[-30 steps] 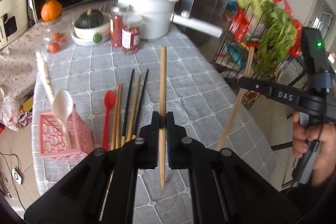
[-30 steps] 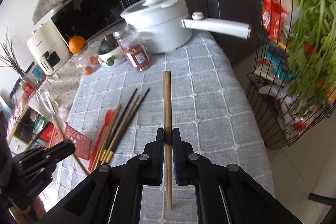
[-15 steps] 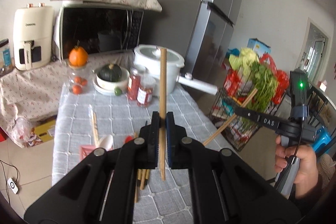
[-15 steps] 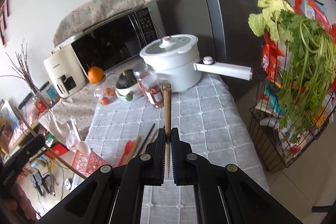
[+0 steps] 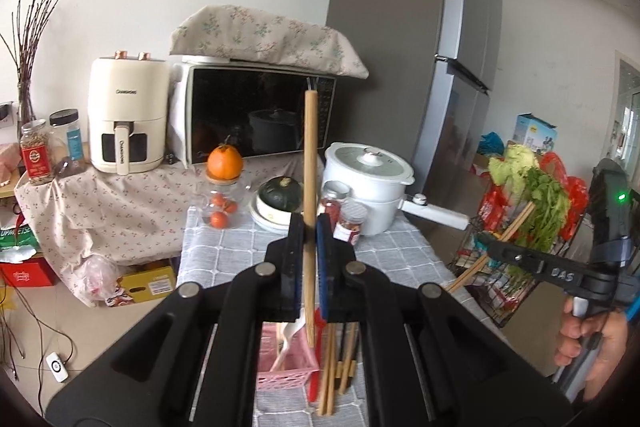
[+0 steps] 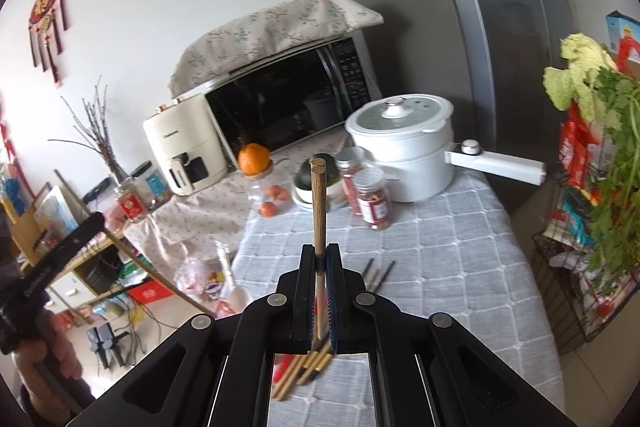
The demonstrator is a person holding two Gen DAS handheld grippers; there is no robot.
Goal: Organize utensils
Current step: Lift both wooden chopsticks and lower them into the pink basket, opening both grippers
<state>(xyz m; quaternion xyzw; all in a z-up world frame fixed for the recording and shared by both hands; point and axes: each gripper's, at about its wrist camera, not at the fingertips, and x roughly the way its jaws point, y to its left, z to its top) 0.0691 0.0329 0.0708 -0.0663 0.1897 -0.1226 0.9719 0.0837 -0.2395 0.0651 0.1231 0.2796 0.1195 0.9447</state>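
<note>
Above the desk (image 6: 448, 251) with its grey checked cloth, our left gripper (image 5: 310, 227) pinches a long wooden chopstick (image 5: 310, 163) that stands nearly upright between its pads. Our right gripper (image 6: 321, 253) is pressed onto a second wooden chopstick (image 6: 319, 203), also close to vertical. Below them, a pink plastic lattice basket (image 5: 286, 373) holds a white plastic spoon (image 5: 290, 335), and just beside it lie a red plastic spoon (image 6: 282, 365) and a loose row of wooden and black chopsticks (image 5: 338, 367). A white lidded pot (image 6: 404, 143) stands at the far end.
</note>
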